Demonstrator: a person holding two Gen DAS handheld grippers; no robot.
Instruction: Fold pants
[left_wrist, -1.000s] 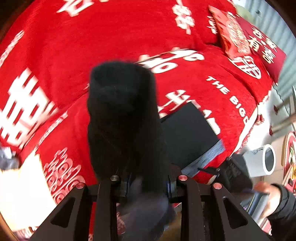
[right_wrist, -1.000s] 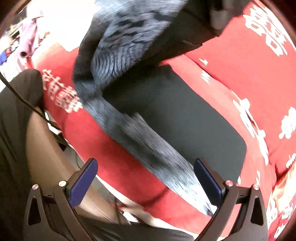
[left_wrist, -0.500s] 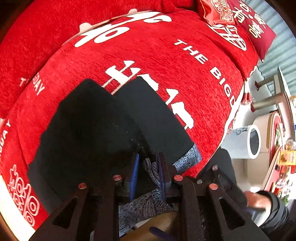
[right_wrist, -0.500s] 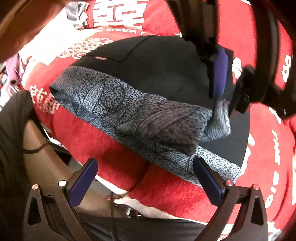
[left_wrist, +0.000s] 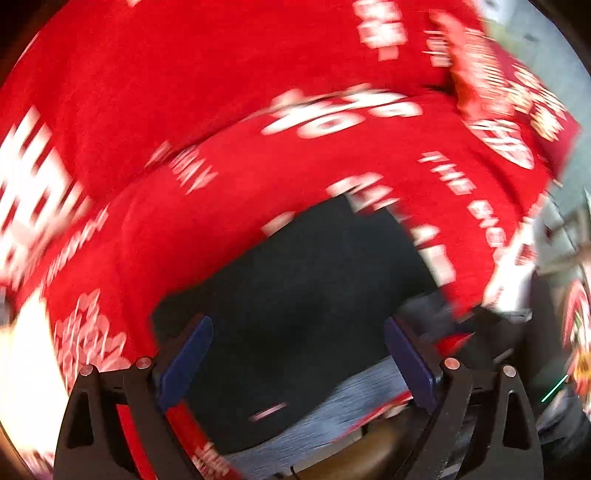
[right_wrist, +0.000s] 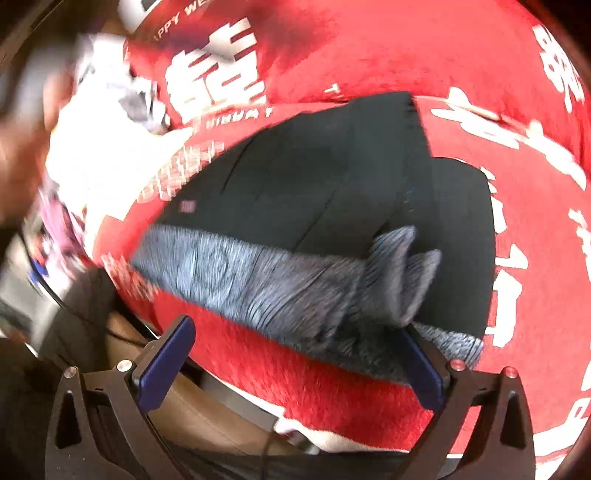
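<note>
Black pants (left_wrist: 314, 288) lie folded on a red cover with white lettering (left_wrist: 184, 110). Their grey patterned waistband (left_wrist: 332, 413) runs along the near edge. My left gripper (left_wrist: 297, 363) hovers above that edge with its jaws opening wide, and neither pad presses the cloth. In the right wrist view the pants (right_wrist: 332, 177) spread across the red cover (right_wrist: 406, 48). The grey waistband (right_wrist: 258, 288) is bunched into a peak at its right end. My right gripper (right_wrist: 293, 363) stands open just in front of the band, holding nothing.
A red printed cushion (left_wrist: 509, 103) leans at the back right. A heap of white and grey laundry (right_wrist: 92, 140) lies left of the pants. The cover's front edge drops off right below both grippers, and a person's leg (right_wrist: 207, 413) is close against it.
The left gripper brought the hanging pants down onto the cover, let go of the grey waistband and spread its jaws. The right gripper swung sideways and rolled, staying open.
</note>
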